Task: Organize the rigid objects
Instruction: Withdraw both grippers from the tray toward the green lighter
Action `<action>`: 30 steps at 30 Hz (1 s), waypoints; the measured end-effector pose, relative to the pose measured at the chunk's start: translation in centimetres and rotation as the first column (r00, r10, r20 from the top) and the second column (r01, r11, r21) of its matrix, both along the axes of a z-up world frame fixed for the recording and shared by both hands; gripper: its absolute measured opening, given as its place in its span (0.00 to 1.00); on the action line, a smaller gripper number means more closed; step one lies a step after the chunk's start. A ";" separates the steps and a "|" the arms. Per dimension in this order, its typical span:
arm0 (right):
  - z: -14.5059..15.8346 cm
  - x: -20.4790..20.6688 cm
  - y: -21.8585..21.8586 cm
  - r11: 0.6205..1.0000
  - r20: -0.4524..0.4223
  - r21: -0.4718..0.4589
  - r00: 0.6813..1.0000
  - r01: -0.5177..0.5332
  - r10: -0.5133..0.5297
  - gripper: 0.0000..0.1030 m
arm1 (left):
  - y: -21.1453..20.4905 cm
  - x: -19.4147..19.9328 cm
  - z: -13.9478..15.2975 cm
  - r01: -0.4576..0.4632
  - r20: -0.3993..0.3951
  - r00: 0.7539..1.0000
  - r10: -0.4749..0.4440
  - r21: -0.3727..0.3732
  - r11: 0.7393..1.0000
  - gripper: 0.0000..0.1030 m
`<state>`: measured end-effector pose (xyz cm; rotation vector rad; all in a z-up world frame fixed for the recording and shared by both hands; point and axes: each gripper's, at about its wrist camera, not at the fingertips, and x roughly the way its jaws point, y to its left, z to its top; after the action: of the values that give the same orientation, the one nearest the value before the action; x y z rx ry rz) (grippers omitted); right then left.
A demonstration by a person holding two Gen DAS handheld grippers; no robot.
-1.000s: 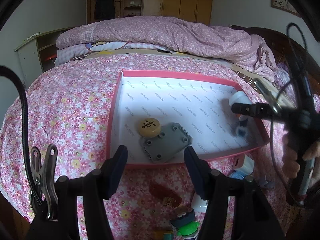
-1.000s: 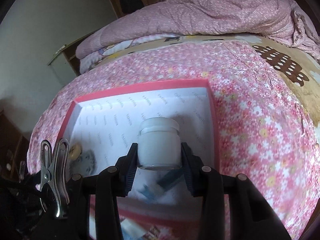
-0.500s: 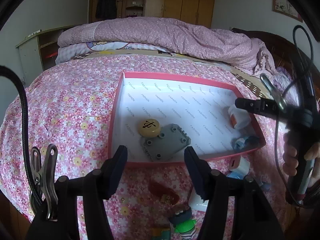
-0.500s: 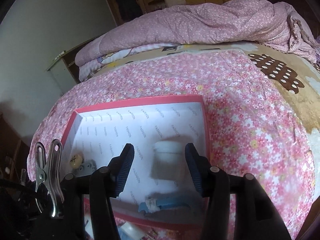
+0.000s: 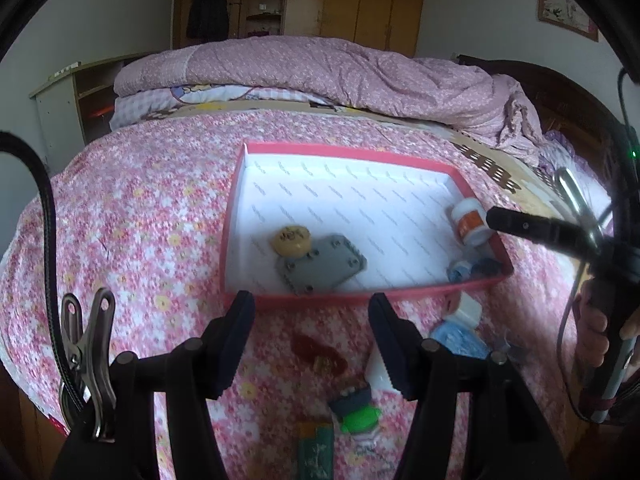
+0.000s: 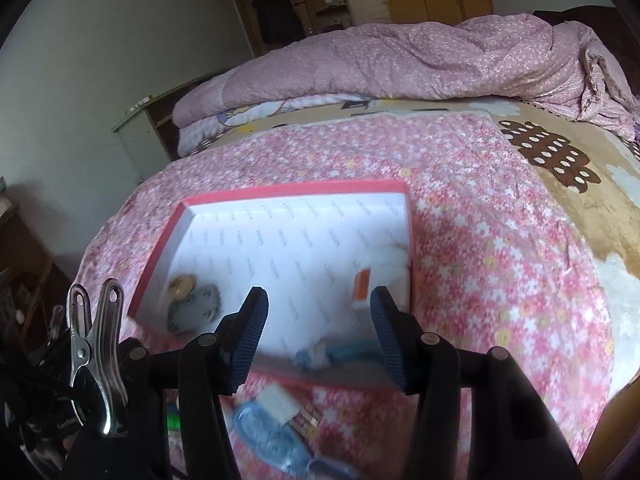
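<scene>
Two grippers (image 5: 310,316) (image 6: 318,312) wide, empty | floral bedspread (image 5: 132,220) | wooden wardrobe (image 5: 360,4) behind

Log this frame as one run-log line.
left hand-held gripper: open, empty | right hand-held gripper: open, empty | small white orange-labelled jar: in red-rimmed white cardboard tray, on its side | items remain on pink floral bedspread
</scene>
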<state>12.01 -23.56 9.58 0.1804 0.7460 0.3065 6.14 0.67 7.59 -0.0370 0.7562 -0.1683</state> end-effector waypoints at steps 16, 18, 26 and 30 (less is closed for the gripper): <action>-3.5 -9.8 2.2 0.986 -0.017 -0.120 0.994 -0.112 0.111 0.53 | 0.6 -5.5 -4.0 0.044 -0.106 0.994 -0.040 0.030 0.999 0.61; -4.0 -10.8 2.3 0.984 -0.029 -0.124 0.992 -0.128 0.125 0.53 | 0.8 -6.1 -4.5 0.039 -0.119 0.992 -0.034 0.040 0.998 0.61; -7.0 -14.5 2.2 0.972 -0.076 -0.162 0.985 -0.168 0.158 0.65 | 1.2 -7.7 -5.0 0.055 -0.132 0.990 -0.050 0.034 0.998 0.61; -7.6 -15.0 2.0 0.973 -0.087 -0.142 0.981 -0.184 0.173 0.74 | 0.6 -8.8 -5.9 0.120 -0.160 0.981 -0.110 0.054 0.991 0.61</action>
<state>-3.00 -21.52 1.98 -0.0181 0.8571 0.4150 -2.65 1.24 1.68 0.0548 0.9211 -0.2533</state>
